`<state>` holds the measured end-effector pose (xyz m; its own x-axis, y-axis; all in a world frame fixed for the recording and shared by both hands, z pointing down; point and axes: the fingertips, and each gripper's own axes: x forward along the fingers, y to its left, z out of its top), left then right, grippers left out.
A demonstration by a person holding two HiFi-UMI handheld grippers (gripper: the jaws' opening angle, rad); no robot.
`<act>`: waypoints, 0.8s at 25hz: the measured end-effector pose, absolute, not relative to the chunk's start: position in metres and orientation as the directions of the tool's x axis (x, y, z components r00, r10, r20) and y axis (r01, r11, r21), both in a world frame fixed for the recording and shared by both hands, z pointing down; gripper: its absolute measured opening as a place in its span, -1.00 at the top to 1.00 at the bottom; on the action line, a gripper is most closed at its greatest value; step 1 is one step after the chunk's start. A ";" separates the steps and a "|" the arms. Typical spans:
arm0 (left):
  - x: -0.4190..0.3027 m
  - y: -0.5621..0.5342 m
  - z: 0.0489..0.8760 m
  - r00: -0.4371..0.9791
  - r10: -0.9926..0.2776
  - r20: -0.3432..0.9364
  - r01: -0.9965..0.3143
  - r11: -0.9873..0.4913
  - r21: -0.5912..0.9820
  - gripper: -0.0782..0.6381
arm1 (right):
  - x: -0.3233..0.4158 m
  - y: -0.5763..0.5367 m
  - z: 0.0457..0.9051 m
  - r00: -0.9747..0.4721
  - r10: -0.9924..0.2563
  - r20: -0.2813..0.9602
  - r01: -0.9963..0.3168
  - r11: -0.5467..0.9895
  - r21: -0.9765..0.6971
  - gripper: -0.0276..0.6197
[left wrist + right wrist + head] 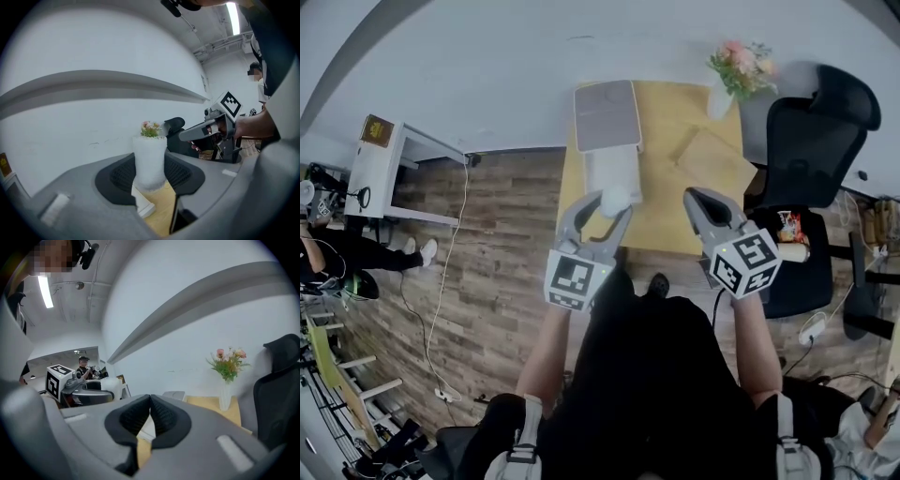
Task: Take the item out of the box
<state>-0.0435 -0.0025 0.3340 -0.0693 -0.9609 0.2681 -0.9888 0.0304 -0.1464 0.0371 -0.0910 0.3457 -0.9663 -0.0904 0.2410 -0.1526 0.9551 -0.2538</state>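
Observation:
My left gripper (pixel 610 210) is shut on a white foam-wrapped item (pixel 616 198), holding it just above the near end of the open white box (pixel 611 169). The box's grey lid (pixel 606 114) is folded back. In the left gripper view the item (pixel 150 161) stands upright between the black pads (pixel 123 176), with the box (pixel 143 204) below on the wooden table (pixel 164 211). My right gripper (pixel 693 196) hovers over the table's near edge, to the right of the box, shut with nothing in it. In its own view the pads (pixel 136 416) meet.
A flat cardboard piece (pixel 712 159) lies on the wooden table (pixel 661 122), and a white vase of flowers (pixel 733 75) stands at its far right corner. A black office chair (pixel 811 159) is at the right. A white desk (pixel 389 169) stands at the left across the wood floor.

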 end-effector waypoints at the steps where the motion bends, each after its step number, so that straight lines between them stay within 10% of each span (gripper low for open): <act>1: -0.042 -0.001 0.334 -0.069 -0.962 0.266 -0.990 0.033 -0.138 0.26 | 0.038 -0.089 0.345 -0.968 -0.087 0.237 -0.147 0.956 -0.252 0.91; 20: -0.014 0.026 0.371 -0.043 -0.952 0.303 -0.997 0.023 -0.072 0.26 | 0.052 -0.047 0.367 -0.968 -0.024 0.251 -0.083 0.969 -0.231 0.91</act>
